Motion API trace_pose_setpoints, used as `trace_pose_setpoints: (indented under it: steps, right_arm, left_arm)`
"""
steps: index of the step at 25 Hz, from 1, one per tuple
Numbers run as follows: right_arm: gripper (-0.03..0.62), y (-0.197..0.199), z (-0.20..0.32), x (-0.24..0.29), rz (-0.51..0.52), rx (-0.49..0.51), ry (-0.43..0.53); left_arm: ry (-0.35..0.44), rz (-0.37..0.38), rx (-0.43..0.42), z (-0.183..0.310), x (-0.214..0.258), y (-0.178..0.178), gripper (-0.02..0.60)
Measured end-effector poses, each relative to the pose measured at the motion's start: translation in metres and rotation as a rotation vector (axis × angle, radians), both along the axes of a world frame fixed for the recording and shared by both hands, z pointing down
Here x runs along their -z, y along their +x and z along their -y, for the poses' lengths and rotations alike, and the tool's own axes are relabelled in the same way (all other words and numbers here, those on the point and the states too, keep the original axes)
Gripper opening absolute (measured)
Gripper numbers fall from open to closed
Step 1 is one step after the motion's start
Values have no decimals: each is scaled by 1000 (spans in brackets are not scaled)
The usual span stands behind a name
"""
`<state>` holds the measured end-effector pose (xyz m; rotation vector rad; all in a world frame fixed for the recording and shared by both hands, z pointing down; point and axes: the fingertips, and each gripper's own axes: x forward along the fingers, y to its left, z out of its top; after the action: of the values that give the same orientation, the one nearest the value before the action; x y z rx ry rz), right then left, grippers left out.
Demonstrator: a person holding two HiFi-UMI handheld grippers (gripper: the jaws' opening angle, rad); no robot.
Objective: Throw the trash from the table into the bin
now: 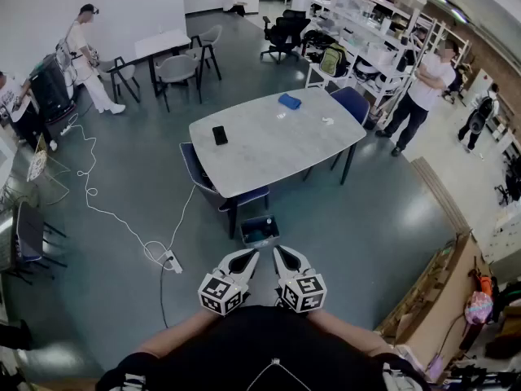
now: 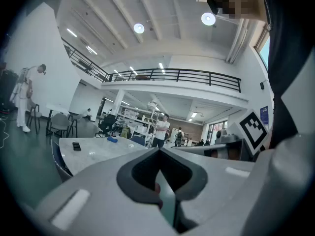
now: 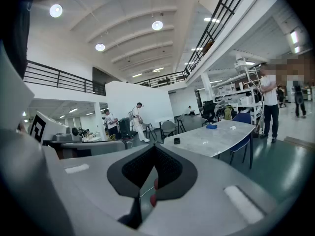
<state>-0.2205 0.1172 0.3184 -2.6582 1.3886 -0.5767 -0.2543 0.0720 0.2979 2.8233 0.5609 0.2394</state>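
White, tiny trash scraps [image 1: 327, 121] lie on the grey table [image 1: 260, 157] near a blue item [image 1: 289, 101]; the dark bin [image 1: 260, 230] stands on the floor beside it. Left claw [image 1: 251, 255] and right claw [image 1: 278, 252] are closed, empty.

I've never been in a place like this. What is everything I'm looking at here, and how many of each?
table: one, pale grey, middle of the room
phone: one, black, on the table's left part
blue item: one, at the table's far end; too small to identify
white scraps: two, small, on the table near the blue item
bin: one, dark, on the floor by the table's near edge
blue chairs: at least two, tucked at the table
power strip: one, white, with cable, on the floor left of the bin
people: several, round the room's edges
shelves: white, far right
left gripper: one, grey, black jaws shut, empty
right gripper: one, grey, black jaws shut, empty
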Motion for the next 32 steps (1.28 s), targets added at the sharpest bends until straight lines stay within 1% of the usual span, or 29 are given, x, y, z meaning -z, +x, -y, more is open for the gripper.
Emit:
trace_pose_setpoints:
  steps: [4,10,15,21,25,29,32]
  right_arm:
    - [28,17,-6,0,-10,-3,0]
    - [28,29,-18,-2,-1,-5,9]
    - [28,49,-35,-7,6,-21,32]
    - [28,85,-67,-14,52,-67,59]
    - [28,112,-101,-18,62,-93,67]
    - [28,132,-138,-28,82,-123,78]
    - [28,154,-154,-38,117,-147,80]
  left_arm:
    - [-1,-6,15,-3,-1,14,0]
    - [12,8,20,-14,-2,26,0]
    - [26,22,19,-27,-6,42,0]
    - [42,34,50,-47,-4,73,0]
    - [41,42,78,-70,-7,98,0]
    - [51,38,74,-105,-13,120,0]
    - [66,34,64,-122,-12,141,0]
